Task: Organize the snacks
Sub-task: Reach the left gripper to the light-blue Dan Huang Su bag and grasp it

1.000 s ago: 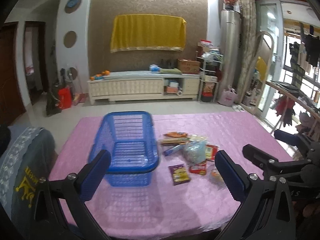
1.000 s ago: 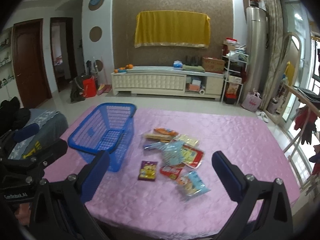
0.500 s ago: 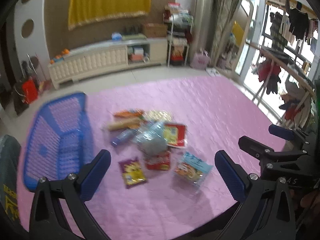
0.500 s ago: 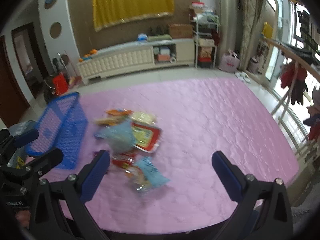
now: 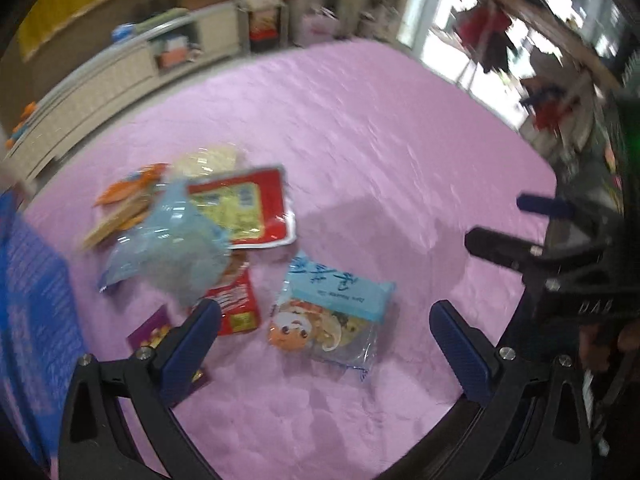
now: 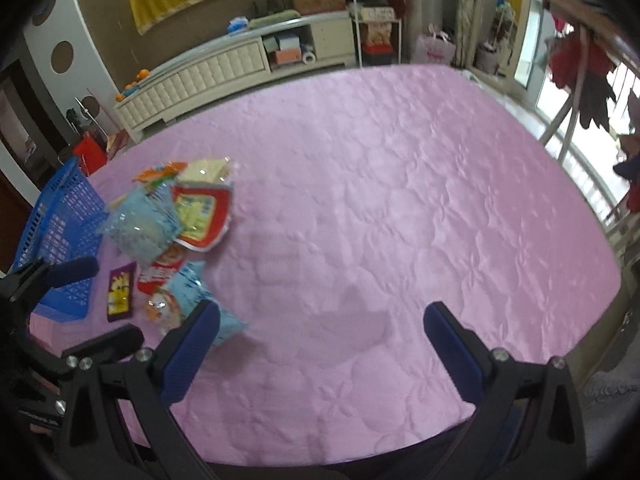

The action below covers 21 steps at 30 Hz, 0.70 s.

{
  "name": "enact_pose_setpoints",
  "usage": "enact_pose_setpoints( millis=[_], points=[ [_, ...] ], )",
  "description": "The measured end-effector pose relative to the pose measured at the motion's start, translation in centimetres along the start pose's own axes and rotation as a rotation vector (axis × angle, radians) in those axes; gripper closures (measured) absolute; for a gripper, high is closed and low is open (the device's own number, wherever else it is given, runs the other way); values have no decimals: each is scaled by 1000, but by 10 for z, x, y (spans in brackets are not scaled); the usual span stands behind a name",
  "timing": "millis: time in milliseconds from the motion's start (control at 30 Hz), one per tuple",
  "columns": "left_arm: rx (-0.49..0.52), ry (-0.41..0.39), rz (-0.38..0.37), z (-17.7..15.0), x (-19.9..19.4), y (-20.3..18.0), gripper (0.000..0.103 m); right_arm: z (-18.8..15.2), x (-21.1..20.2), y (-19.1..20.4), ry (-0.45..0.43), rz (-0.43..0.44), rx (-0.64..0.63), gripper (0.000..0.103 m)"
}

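Handheld gripper hardware: black frames, blue finger pads.
The left gripper (image 5: 324, 336) and right gripper (image 6: 320, 338) share a build: black triangular-cutout arms, ribbed dark-blue pads (image 6: 188, 354), silver screws (image 6: 500, 354) at the joints. White lettering, illegible, marks the right unit's body in the left wrist view.
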<state>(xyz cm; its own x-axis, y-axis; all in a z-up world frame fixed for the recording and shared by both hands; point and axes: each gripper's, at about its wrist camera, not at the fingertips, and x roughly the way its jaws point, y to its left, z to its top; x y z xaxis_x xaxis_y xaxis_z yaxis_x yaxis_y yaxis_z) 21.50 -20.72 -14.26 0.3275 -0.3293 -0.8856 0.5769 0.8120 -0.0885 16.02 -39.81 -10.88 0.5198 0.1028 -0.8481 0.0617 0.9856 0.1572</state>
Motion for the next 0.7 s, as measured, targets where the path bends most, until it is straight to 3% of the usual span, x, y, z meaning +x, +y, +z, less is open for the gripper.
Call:
enact_pose_setpoints(
  millis=[167,367,433,533,700],
  points=[
    [104,98,-15,3,27,-4,0,-3,18,-9,28,22,10,0],
    [113,164,-21,6,55,-1,0,-8,38,-4,64,42,-17,0],
    [96,171,-20,8,57,2,13,-9,40,-2,64,37,-28,0],
    [65,174,-64,11,57,6,23,-8,41,-1,67,39,-29,0],
    [60,184,-88,9,59,3,27,-7,40,0,64,44,-39,0]
  ],
)
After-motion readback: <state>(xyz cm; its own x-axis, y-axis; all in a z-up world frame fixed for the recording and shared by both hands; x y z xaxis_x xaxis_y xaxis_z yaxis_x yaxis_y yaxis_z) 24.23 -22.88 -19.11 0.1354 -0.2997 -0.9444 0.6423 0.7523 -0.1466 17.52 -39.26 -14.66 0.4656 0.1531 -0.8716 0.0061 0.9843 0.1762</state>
